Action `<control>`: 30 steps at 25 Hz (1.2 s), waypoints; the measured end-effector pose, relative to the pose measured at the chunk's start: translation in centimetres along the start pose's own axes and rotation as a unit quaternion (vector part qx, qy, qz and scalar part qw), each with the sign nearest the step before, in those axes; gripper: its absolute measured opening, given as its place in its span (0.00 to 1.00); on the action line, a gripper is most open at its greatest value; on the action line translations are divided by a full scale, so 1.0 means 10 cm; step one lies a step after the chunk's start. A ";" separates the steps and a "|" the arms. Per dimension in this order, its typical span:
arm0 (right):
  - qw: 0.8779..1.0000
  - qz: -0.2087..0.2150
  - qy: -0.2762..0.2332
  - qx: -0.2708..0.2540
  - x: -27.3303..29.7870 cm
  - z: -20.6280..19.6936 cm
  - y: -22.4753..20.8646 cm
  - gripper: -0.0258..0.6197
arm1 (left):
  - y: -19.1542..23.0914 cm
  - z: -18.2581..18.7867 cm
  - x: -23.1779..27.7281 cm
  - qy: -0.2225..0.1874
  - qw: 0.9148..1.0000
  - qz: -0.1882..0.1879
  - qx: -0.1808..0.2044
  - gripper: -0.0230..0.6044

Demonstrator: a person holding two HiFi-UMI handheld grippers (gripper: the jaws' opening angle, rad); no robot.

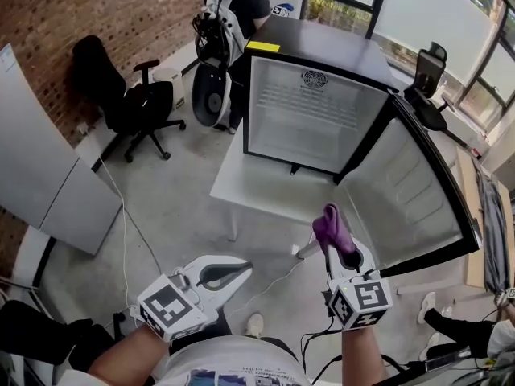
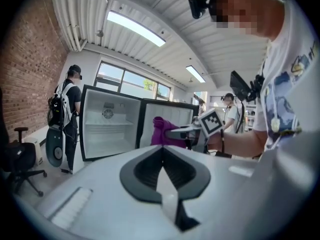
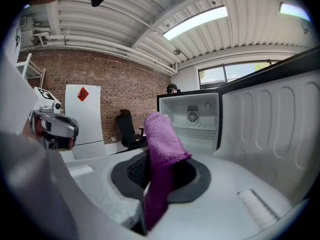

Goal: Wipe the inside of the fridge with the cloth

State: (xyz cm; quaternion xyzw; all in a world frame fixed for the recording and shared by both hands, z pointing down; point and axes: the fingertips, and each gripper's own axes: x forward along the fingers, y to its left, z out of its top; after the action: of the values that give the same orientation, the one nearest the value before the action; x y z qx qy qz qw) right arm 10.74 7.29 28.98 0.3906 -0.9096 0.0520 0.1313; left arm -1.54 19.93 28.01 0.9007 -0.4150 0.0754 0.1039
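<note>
**Head view.** The fridge [image 1: 310, 111] stands open on a low white table [image 1: 241, 190]. It is white inside, with a little round fan high on the back wall. Its door [image 1: 410, 191] swings out to the right of the fridge. The right gripper [image 1: 333, 240] is in front of the fridge, near the bottom of the door. It holds the purple cloth [image 1: 331, 225], which sticks up out of its tips. The left gripper [image 1: 232, 273] is also in front of the fridge, further to the left and lower down. A person [image 1: 233, 10] stands behind the fridge on its left. A black chair [image 1: 121, 95] is well to the left of the fridge.

**Left gripper view.** The left gripper [image 2: 162, 154] has its two jaws pressed together, with nothing between them. Past them is the fridge [image 2: 107, 129] with its door [image 2: 167, 119] open. The cloth [image 2: 161, 132] shows in front of the door, held by the right gripper [image 2: 182, 130]. The person [image 2: 70, 104] stands just left of the fridge.

**Right gripper view.** The right gripper [image 3: 161, 171] pinches the cloth [image 3: 162, 141] tight. The cloth stands up and flops over at the top. The fridge [image 3: 195, 124] is behind it, not touching it. The door [image 3: 272, 129] is close by on the right. The chair [image 3: 126, 129] and a white cabinet [image 3: 82, 119] stand left of the fridge, by a brick wall [image 3: 125, 84].
</note>
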 end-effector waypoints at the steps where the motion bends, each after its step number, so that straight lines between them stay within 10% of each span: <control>1: 1.000 0.004 -0.004 -0.005 0.13 0.08 0.02 0.13 | 0.12 0.03 0.02 -0.003 1.000 -0.003 -0.001 0.04; 17: 0.995 0.046 -0.081 -0.021 1.98 1.20 0.26 0.13 | 1.77 0.52 0.01 -0.004 0.996 -0.081 0.042 0.04; 30: 0.973 0.212 -0.063 -0.063 3.05 1.46 0.16 0.13 | 2.11 0.90 0.48 -0.018 0.999 -0.045 0.025 0.04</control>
State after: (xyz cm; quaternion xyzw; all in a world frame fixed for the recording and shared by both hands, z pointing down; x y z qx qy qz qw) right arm -13.45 -15.72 23.46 0.1822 -0.9796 -0.0033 0.0842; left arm -14.12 0.73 22.98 0.9219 -0.3740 0.0650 0.0775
